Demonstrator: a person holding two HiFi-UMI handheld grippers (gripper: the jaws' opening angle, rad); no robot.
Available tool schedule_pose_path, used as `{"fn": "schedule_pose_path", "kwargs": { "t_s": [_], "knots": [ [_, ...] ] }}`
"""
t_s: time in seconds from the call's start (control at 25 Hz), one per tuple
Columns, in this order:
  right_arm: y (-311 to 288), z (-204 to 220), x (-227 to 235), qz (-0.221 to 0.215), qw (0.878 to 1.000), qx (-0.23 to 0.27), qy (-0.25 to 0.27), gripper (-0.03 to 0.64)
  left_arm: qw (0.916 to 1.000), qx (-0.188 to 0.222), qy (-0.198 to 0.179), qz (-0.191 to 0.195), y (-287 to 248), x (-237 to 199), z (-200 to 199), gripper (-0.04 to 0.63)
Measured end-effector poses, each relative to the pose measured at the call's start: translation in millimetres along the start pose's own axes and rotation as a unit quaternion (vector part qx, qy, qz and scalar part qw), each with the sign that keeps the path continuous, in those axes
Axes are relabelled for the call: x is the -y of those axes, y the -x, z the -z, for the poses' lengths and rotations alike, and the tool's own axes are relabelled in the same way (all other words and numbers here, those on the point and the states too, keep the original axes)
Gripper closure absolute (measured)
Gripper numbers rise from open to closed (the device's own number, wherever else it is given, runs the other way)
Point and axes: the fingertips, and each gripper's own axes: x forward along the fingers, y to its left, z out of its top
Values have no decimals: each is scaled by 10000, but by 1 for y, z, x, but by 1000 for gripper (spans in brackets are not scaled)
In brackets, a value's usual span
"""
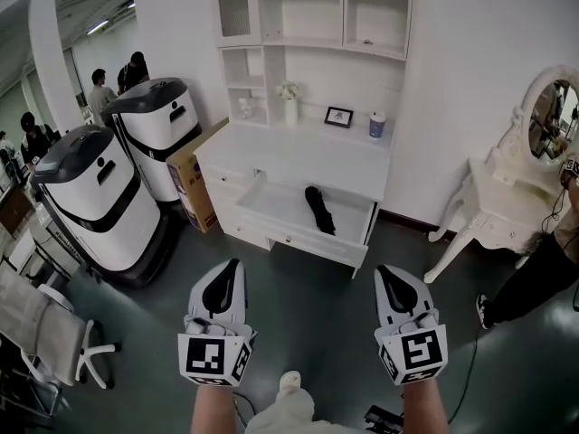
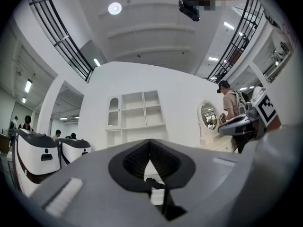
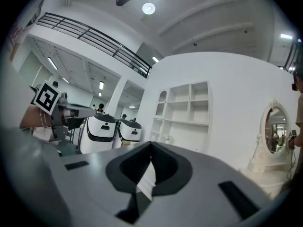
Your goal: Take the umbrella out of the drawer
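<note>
A black folded umbrella point(image 1: 319, 210) lies in the open white drawer point(image 1: 298, 240) of a white cabinet point(image 1: 298, 156) ahead of me. Both grippers hover over the dark floor, well short of the drawer and side by side. My left gripper point(image 1: 232, 268) is shut with nothing in it, and its jaws meet at the tips in the left gripper view point(image 2: 150, 144). The right gripper point(image 1: 385, 271) is likewise shut and empty, its tips touching in the right gripper view point(image 3: 151, 146). Each one points towards the cabinet.
Two tall white-and-black machines point(image 1: 95, 197) point(image 1: 156, 125) and a cardboard box point(image 1: 193, 181) stand left of the cabinet. A white vanity table with an oval mirror point(image 1: 507, 208) and a person point(image 1: 547, 265) are at the right. A white chair point(image 1: 50, 333) sits at the near left.
</note>
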Motion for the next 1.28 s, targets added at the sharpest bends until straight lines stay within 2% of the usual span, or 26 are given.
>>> {"fn": "schedule_pose_path", "kwargs": {
  "t_s": [0.52,0.84,1.28],
  "knots": [
    [-164,2,7,30,9999,-97,1,609,10000,-62,4,26,-120,-102,39,588],
    [-200,9,9,136,9995,-286,80,609,9998,-69,129,138,-151,-126,57,588],
    [-249,28,35,194,9992,-320,-134,609,9998,-164,73,9,-188,-141,75,588]
  ]
}}
